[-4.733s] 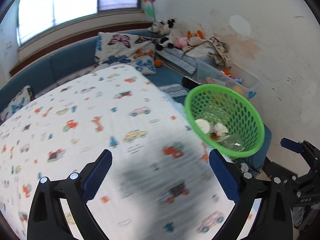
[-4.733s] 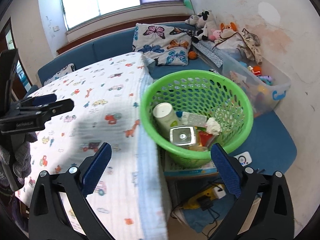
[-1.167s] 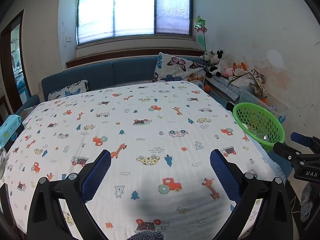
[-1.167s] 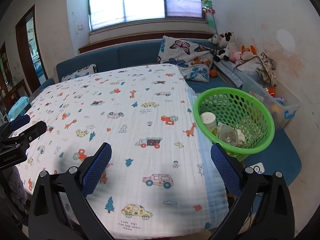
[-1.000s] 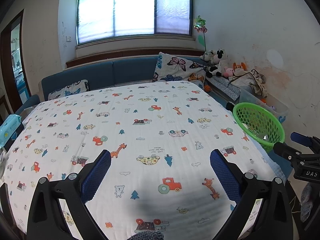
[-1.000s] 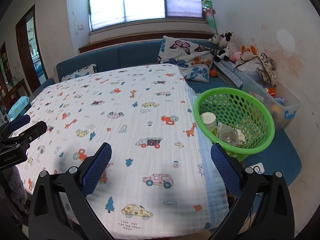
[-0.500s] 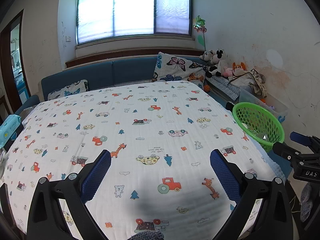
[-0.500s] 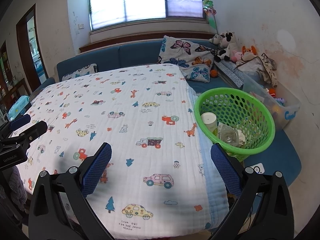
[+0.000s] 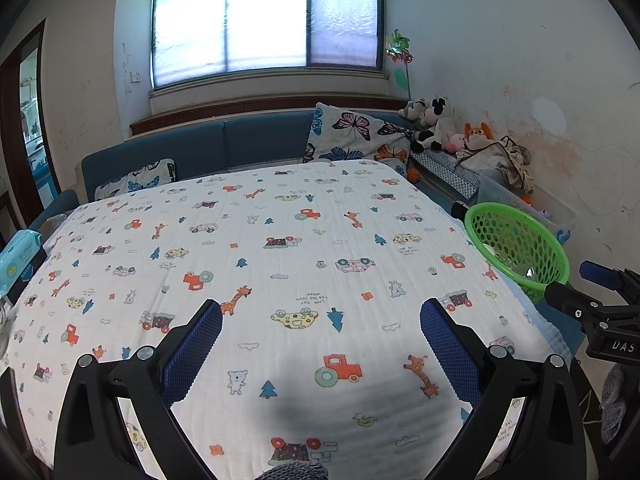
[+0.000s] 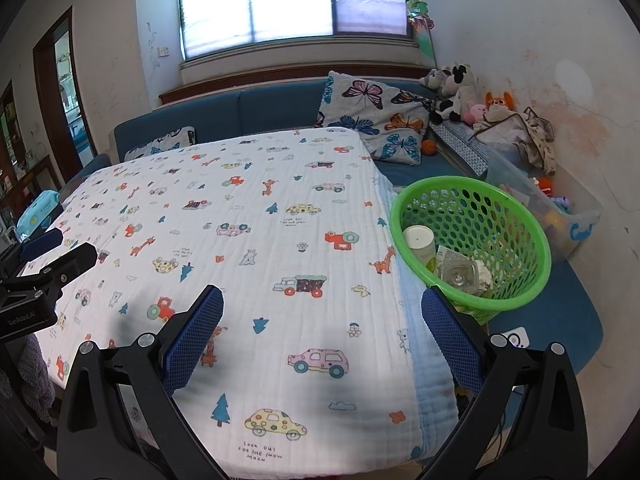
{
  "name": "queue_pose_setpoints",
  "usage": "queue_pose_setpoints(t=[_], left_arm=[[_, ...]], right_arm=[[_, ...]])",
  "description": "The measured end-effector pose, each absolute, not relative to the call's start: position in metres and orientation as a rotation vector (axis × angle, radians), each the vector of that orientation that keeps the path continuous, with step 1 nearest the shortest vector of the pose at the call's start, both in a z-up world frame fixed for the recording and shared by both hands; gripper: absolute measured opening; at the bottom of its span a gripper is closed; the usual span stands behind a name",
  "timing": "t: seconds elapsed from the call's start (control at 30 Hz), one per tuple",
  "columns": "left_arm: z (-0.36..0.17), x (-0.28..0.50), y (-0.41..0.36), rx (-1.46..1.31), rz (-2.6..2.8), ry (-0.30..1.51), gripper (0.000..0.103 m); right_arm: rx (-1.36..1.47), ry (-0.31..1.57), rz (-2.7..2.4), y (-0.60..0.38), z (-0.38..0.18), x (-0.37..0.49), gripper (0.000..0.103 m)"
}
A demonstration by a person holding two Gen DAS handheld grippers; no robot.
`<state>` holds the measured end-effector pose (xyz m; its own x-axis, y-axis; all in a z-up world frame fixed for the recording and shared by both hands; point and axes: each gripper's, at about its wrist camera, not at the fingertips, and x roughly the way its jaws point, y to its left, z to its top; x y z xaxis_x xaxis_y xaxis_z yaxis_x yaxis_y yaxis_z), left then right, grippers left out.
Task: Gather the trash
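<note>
Now your one green basket sits just beside the table's right edge, holding one white cup and crumpled wrappers. Your two grippers, left and right, hang spread and empty over the patterned cloth.

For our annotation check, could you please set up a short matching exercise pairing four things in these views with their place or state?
Things:
1. green basket
2. butterfly pillow
3. right gripper
4. blue wipes pack

Places or states:
A. leaning on the blue sofa back
B. beside the left edge of the printed cloth
C. off the right edge of the printed cloth, holding trash
D. open, holding nothing

Pairs: 1-C, 2-A, 3-D, 4-B
</note>
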<state>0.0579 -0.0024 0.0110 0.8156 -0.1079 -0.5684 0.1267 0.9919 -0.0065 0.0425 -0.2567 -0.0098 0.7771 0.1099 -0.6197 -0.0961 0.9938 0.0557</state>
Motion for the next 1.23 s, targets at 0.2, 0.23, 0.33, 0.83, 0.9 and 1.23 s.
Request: queue_pose_setpoints(t=[0.2, 0.23, 0.33, 0.83, 0.9, 1.23], left_arm=[[0.0102, 0.0575, -0.0035, 0.032, -0.124, 0.606, 0.096], [0.0103, 0.0576, -0.0031, 0.031, -0.128, 0.606, 0.096], [0.0103, 0.0574, -0.0038, 0.034, -0.125, 0.605, 0.096], [0.0058, 0.0538, -0.0052, 0.038, -0.126, 0.597, 0.096], [0.0057, 0.0538, -0.0053, 0.034, -0.122, 0.599, 0.096], [0.0061, 0.0548, -0.0014, 0.027, -0.124, 0.603, 0.096]], right_arm=[[0.020, 0.673, 0.114, -0.2562, -0.0100, 0.0431, 0.099], [0.020, 0.672, 0.114, -0.2561, -0.0099, 0.0430, 0.099], [0.022, 0.673, 0.114, -0.2561, -0.0100, 0.0432, 0.099], [0.017, 0.675, 0.122, -0.2532, -0.0124, 0.0448, 0.099], [0.016, 0.675, 0.122, -0.2535, -0.0127, 0.0446, 0.098], [0.017, 0.675, 0.125, -0.2542, -0.0137, 0.0440, 0.098]])
